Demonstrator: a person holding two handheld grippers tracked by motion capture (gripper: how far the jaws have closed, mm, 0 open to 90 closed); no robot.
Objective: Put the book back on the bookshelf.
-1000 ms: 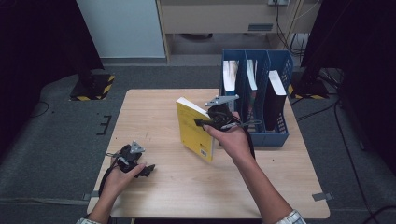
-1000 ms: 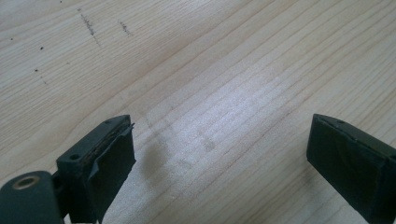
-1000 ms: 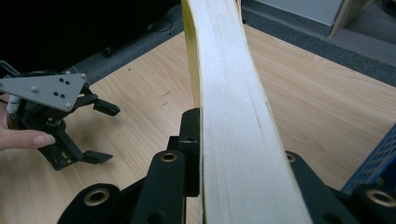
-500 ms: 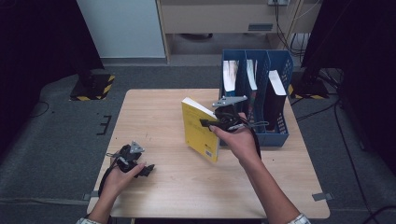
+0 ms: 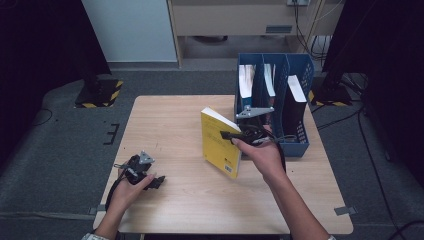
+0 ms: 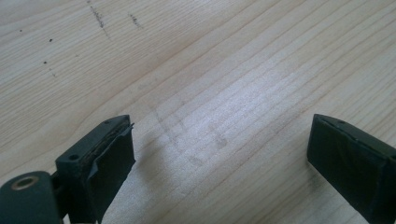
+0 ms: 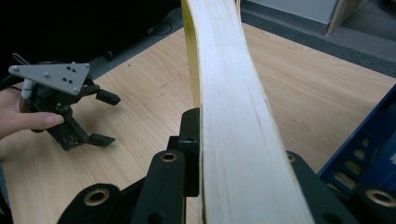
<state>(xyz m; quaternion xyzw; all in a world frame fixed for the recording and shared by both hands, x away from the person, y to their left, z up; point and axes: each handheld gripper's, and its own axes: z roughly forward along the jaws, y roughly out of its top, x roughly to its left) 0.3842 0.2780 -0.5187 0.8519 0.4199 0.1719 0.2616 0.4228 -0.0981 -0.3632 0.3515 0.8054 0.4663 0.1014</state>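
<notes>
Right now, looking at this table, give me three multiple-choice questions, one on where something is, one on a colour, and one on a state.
1. Where does the blue file rack stand?
A. at the table's far right part
B. at its near left corner
C. on the floor

2. What colour is the cover of the book in the right gripper?
A. red
B. yellow
C. green

3. How do the jaws of the left gripper stand?
A. shut on the book
B. shut on a pen
C. open over bare wood

Answers:
1 A, the high view shows it far right on the table.
2 B, its cover shows yellow.
3 C, the left gripper view shows bare wood between spread jaws.
</notes>
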